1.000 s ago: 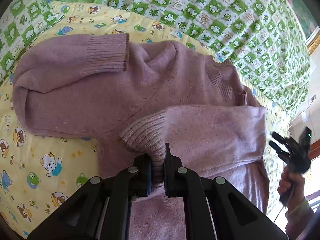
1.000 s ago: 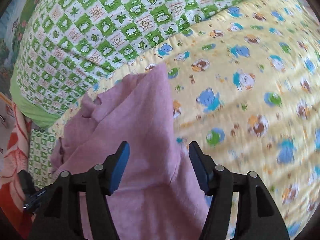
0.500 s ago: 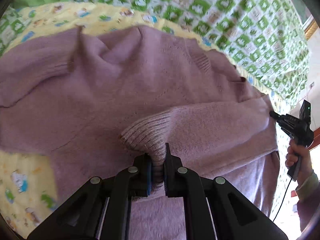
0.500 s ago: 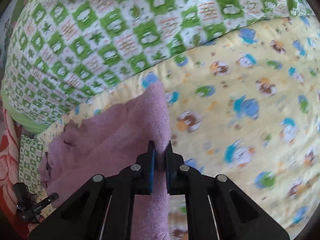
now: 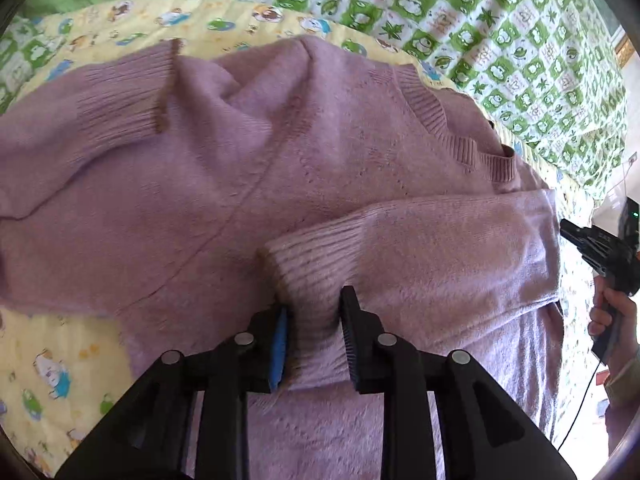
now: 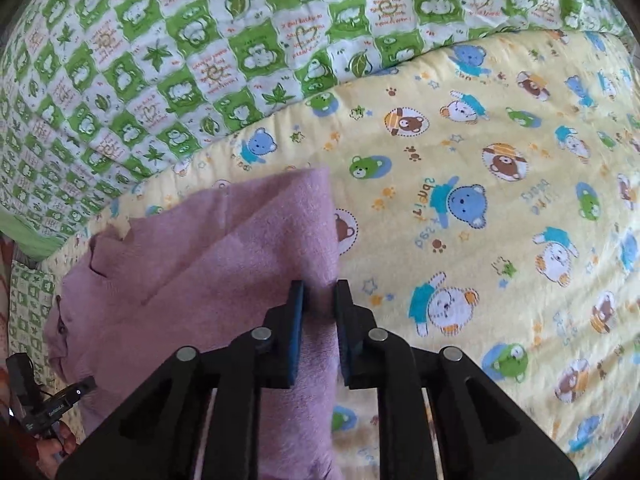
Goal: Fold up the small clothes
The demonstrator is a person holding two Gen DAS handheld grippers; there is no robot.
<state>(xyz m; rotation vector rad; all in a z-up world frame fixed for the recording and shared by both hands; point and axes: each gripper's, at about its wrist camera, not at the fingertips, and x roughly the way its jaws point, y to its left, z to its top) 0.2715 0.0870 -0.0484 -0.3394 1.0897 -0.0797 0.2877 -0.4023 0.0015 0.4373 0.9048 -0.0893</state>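
Left hand-held gripper point(image 5: 314, 320) spread around sleeve cuff point(image 5: 308, 256), right hand-held gripper point(image 6: 320, 312) lightly pinching sweater point(image 5: 320, 168) edge: knit likely slips, fold collapses.

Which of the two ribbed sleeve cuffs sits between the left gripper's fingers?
The near cuff, folded across the sweater body, sits between the left gripper fingers. The other cuff lies far off at upper left, untouched.
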